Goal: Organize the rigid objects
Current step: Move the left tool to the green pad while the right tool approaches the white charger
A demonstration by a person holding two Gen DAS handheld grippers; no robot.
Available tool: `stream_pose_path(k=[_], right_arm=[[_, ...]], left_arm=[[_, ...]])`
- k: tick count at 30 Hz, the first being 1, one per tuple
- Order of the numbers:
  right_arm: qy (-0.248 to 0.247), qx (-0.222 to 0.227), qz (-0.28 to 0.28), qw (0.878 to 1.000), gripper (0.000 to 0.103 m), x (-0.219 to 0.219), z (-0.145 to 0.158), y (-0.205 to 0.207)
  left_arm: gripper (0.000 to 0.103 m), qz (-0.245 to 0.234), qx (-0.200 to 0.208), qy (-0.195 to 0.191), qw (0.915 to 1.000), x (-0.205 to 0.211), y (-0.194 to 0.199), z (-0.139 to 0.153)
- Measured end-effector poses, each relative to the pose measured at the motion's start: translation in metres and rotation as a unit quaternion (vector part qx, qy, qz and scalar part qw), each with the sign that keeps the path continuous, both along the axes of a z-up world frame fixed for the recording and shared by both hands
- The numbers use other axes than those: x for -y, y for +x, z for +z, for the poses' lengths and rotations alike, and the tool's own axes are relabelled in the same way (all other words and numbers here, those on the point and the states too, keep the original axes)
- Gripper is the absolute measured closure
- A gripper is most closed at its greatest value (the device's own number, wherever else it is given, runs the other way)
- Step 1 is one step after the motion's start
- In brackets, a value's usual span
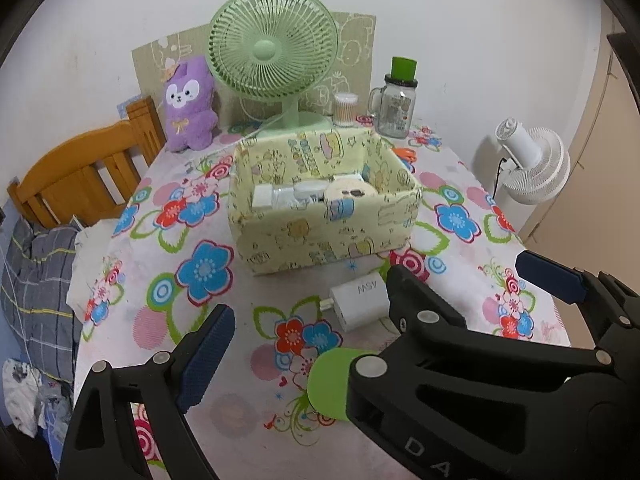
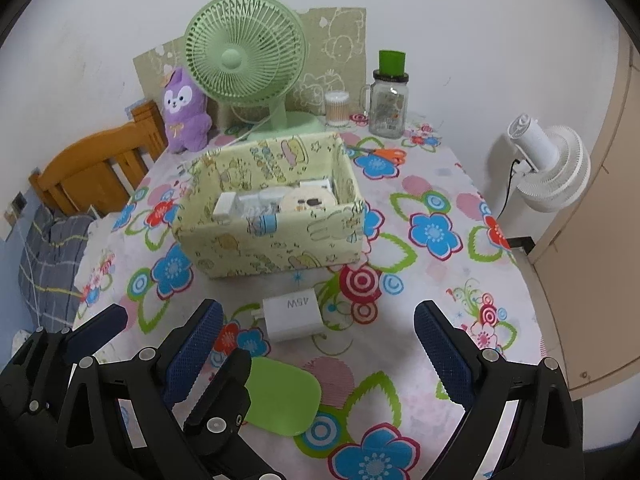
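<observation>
A white 45W charger [image 1: 360, 300] [image 2: 290, 314] lies on the flowered tablecloth in front of a yellow patterned box [image 1: 320, 236] [image 2: 272, 240]. The box holds white chargers and round items. A flat green rounded object [image 1: 332, 384] [image 2: 280, 396] lies nearer, partly under the fingers. My left gripper [image 1: 320, 320] [image 2: 180, 332] is open and empty; its right finger is hidden in its own view behind the right gripper's left finger. My right gripper [image 2: 318, 312] [image 1: 460, 272] is open too, with the charger just ahead between its fingers. The two grippers overlap side by side.
Behind the box stand a green desk fan [image 1: 272, 48], a purple plush [image 1: 188, 108], a cotton swab tub [image 1: 345, 110] and a glass jar [image 1: 396, 108]. Orange scissors [image 2: 386, 155] lie at the back right. A wooden headboard [image 1: 80, 176] is on the left and a white fan [image 1: 532, 164] on the right.
</observation>
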State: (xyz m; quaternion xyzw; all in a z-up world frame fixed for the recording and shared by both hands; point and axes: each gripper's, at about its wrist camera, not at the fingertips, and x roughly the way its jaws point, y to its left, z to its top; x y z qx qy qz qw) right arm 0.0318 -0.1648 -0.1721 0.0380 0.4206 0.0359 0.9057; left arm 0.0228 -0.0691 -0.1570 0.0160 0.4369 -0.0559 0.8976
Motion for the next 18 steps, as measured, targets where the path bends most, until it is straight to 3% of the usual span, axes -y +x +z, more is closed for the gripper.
stream_pose_path(k=[18], right_arm=[[-0.008,-0.024,0.008,1.0,0.005,0.006,-0.061,-0.003]], left_arm=[[0.01,-0.006,-0.028,-0.008,0.9996,0.008,-0.006,-0.06]])
